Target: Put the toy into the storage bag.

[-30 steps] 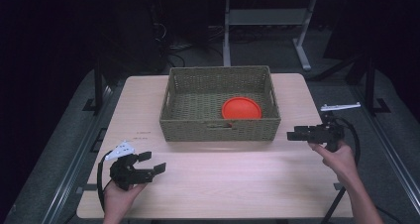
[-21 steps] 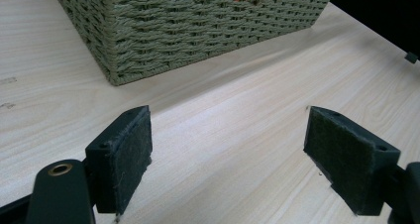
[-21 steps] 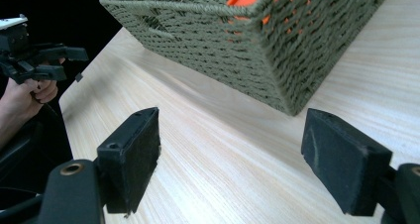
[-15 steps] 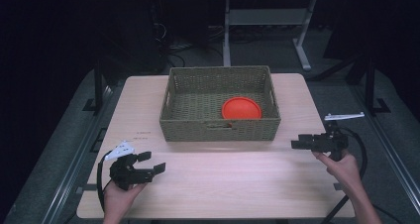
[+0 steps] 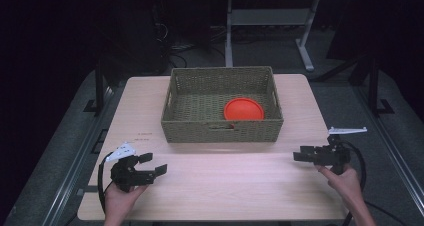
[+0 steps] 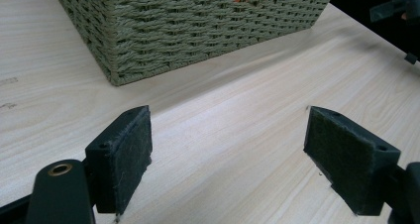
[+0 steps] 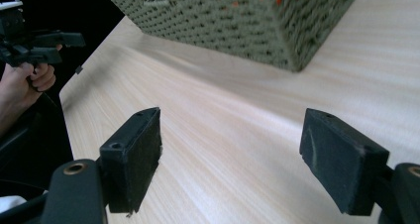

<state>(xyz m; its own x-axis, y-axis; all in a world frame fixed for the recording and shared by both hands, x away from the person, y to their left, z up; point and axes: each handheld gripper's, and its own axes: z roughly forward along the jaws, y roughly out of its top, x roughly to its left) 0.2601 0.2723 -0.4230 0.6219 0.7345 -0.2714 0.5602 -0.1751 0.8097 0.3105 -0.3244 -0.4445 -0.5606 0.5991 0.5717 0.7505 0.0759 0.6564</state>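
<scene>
woven basket point(image 5: 200, 128) at frame centre, orange disc point(image 5: 243, 109) inside. left gripper point(image 5: 154, 164) lower left, right gripper point(image 5: 299, 154) lower right: both wide open, empty. best approached level, jaws kept apart.

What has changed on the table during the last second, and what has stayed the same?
The right gripper moved back from beside the basket toward the person's edge of the table. It holds nothing; its jaws are open. The left gripper, the basket and the orange disc inside it stayed where they were.
</scene>
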